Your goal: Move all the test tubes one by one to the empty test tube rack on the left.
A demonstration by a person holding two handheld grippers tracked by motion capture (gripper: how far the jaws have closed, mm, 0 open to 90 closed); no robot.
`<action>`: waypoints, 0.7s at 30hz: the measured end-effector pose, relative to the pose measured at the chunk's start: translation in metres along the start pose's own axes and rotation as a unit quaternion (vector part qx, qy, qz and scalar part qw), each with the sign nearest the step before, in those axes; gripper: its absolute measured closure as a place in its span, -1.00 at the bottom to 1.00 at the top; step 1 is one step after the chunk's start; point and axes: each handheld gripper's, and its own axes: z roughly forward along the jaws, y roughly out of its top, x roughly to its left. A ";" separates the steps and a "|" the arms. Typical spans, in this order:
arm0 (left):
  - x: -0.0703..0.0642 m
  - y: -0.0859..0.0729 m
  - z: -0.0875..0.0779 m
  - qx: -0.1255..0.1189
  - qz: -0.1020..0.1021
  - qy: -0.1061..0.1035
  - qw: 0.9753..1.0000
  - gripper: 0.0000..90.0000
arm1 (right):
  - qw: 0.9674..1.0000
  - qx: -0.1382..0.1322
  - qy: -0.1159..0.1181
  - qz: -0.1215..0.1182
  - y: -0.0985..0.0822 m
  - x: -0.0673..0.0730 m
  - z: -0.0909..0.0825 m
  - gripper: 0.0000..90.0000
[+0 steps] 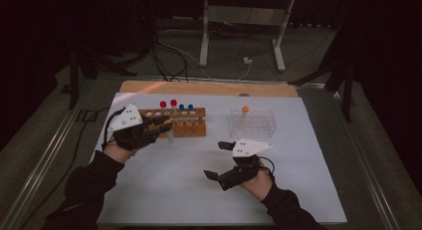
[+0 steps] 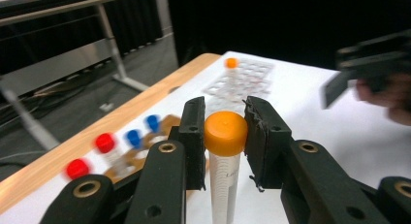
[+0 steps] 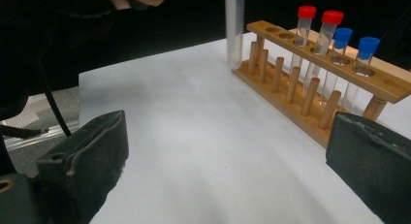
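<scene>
My left gripper (image 1: 166,125) is shut on the orange cap of a clear graduated tube (image 2: 224,185), which hangs upright just above the white table. It is held at the front of the wooden rack (image 1: 191,128). In the right gripper view the tube's (image 3: 234,25) lower part hangs beside the near left end of the wooden rack (image 3: 315,95). That rack holds two red-capped tubes (image 3: 305,20) and two blue-capped tubes (image 3: 341,40). My right gripper (image 1: 219,160) stands wide open over the bare table in front, nothing between its jaws.
A clear plastic rack (image 1: 252,124) stands at the back right with one orange-capped tube (image 1: 245,109) in it. The white sheet (image 1: 179,190) covers the table, and a wooden strip (image 1: 209,87) runs along its far edge. Metal frame legs (image 1: 204,36) stand on the floor beyond.
</scene>
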 end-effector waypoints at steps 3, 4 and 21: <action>0.012 -0.001 -0.001 0.002 -0.008 0.017 1.000 0.59 | 1.000 -0.004 0.000 -0.004 0.000 0.001 -0.001 -0.97; 0.016 -0.001 -0.002 0.003 -0.009 0.022 1.000 0.59 | 1.000 -0.004 -0.002 -0.006 0.000 0.001 -0.001 -0.97; 0.065 0.002 0.003 -0.014 -0.037 0.111 0.993 0.59 | 1.000 -0.021 -0.014 -0.015 0.000 0.001 -0.005 -0.97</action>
